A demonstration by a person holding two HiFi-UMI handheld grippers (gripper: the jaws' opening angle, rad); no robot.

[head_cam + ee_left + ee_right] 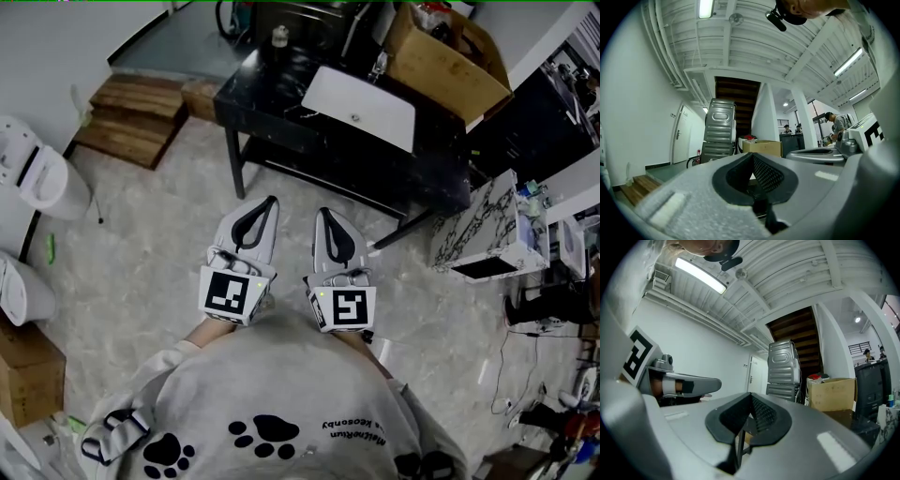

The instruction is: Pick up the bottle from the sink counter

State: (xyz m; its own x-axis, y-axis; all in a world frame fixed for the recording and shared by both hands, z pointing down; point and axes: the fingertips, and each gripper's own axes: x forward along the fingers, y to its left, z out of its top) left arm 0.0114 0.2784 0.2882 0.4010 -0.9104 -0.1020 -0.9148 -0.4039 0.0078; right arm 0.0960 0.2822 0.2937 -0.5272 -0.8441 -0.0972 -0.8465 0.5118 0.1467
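– Both tools, state?
– Left tool and right tool: jaws together, nothing held.
– Bottle?
– Small, pale, upright bottle on the black table, at 12 o'clock from the tools, well apart.

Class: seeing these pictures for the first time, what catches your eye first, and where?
The left gripper and right gripper, both shut and empty, sit side by side low in the head view. Ahead stands the black sink counter with its white basin, a small bottle at its far left corner.
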